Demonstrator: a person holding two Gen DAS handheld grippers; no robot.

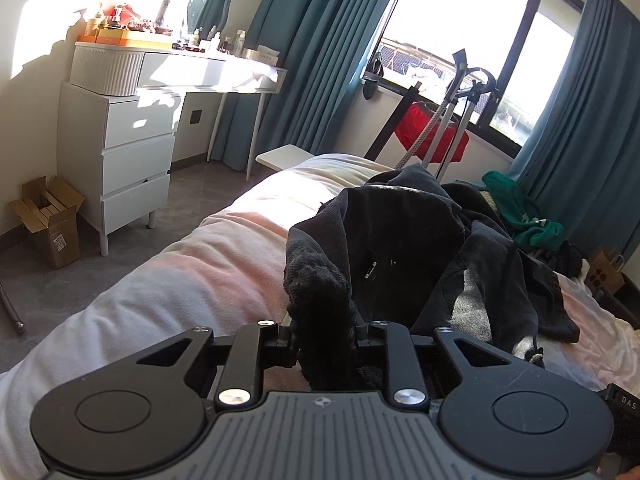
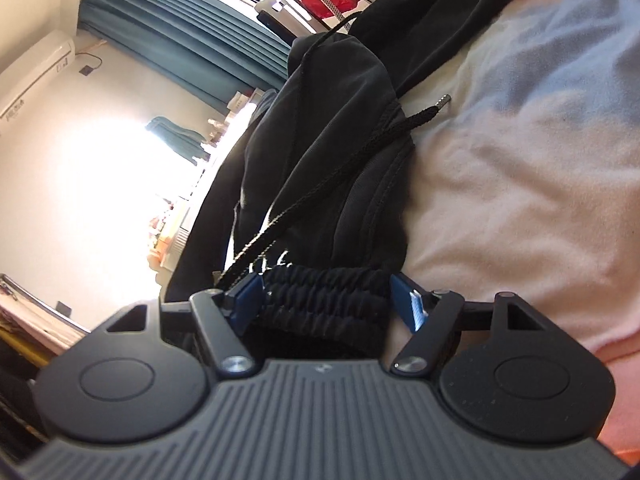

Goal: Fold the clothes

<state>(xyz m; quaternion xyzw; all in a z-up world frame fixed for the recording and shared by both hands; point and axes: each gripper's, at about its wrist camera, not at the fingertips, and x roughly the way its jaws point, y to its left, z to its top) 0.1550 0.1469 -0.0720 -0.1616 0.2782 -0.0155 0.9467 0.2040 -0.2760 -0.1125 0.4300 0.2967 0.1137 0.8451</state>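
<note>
A black garment point(image 1: 404, 232) with a drawstring lies bunched on the pale pink bedspread point(image 1: 224, 256). My left gripper point(image 1: 325, 330) is shut on a ribbed black edge of it, and the cloth hides the fingertips. In the right wrist view the same black garment point(image 2: 336, 152) runs away from me across the bedspread point(image 2: 520, 184). Its ribbed elastic band point(image 2: 324, 300) lies between the blue pads point(image 2: 249, 296) of my right gripper point(image 2: 326, 294), which stands open and wide. The drawstring's metal tip point(image 2: 443, 100) rests on the bed.
A green garment point(image 1: 520, 212) and other clothes are piled at the bed's far right. A white chest of drawers point(image 1: 120, 160) and dressing table point(image 1: 208, 68) stand at the left, with a cardboard box point(image 1: 48, 220) on the floor. A rack with red cloth point(image 1: 432, 128) stands by the window.
</note>
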